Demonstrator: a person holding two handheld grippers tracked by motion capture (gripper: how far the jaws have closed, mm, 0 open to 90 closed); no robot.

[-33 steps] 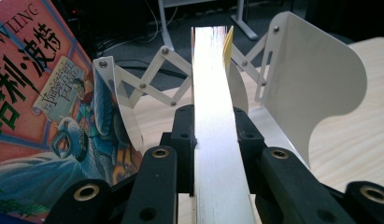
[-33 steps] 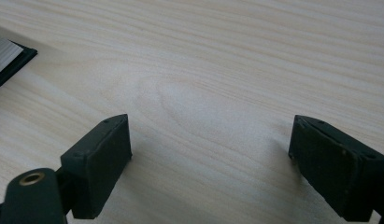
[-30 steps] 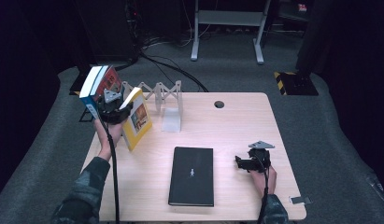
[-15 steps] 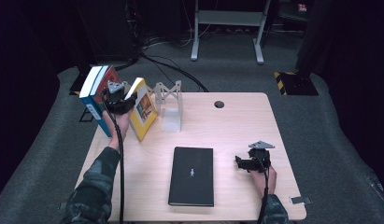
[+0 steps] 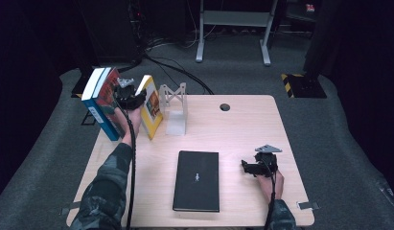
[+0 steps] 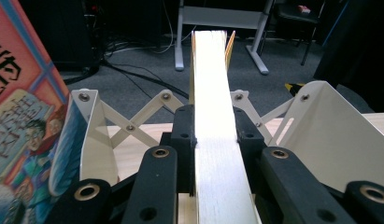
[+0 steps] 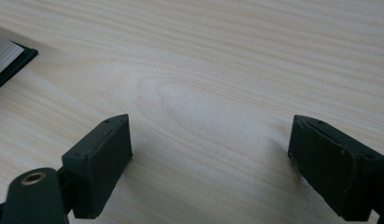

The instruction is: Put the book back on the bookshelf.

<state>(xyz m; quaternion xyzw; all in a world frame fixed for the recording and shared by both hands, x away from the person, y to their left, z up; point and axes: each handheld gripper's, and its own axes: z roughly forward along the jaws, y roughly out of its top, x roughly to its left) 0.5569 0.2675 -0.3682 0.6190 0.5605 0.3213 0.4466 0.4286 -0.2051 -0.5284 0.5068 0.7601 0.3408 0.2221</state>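
Left tongs (image 5: 137,100) clamped, right tongs (image 7: 210,163) agape

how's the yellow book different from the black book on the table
The yellow book stands on edge at the back left of the table, tilted, clamped at its page edge by the left gripper; the black book lies flat near the front, untouched. The yellow cover is bright with a picture on it; the black one is plain dark with a small light mark. The yellow book sits beside the white rack; the black one lies apart. Both are closed.
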